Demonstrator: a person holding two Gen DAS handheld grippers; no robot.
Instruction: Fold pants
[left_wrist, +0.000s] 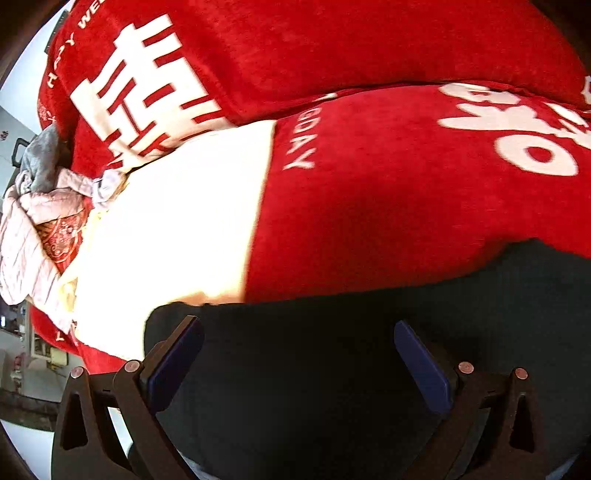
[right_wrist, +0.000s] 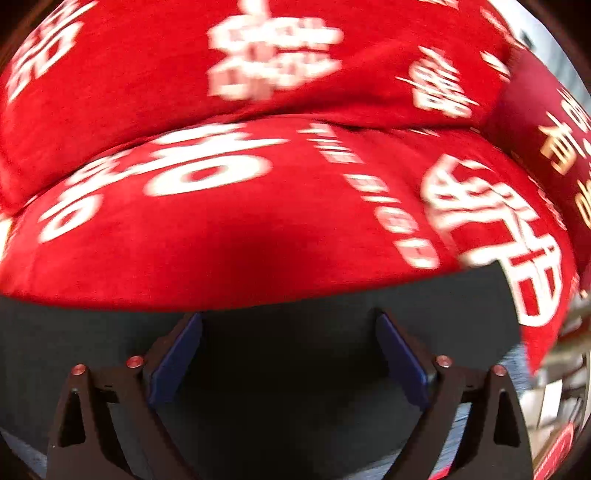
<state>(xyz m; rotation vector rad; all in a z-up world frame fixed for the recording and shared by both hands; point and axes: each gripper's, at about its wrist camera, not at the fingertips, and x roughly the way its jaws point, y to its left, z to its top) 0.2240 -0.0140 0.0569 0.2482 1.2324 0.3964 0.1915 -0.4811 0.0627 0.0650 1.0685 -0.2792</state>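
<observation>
On the far left of the left wrist view, a heap of pink and grey clothes (left_wrist: 33, 221) lies beside a bright white patch of the red blanket (left_wrist: 388, 206). Next come the dark pants (left_wrist: 314, 369), spread flat on the blanket at the near edge. The left gripper (left_wrist: 297, 356) hangs over them with its blue fingers (left_wrist: 173, 365) wide apart, holding nothing. Over the right part of the pants (right_wrist: 288, 369), the right gripper (right_wrist: 290, 356) has its fingers (right_wrist: 404, 363) apart too.
</observation>
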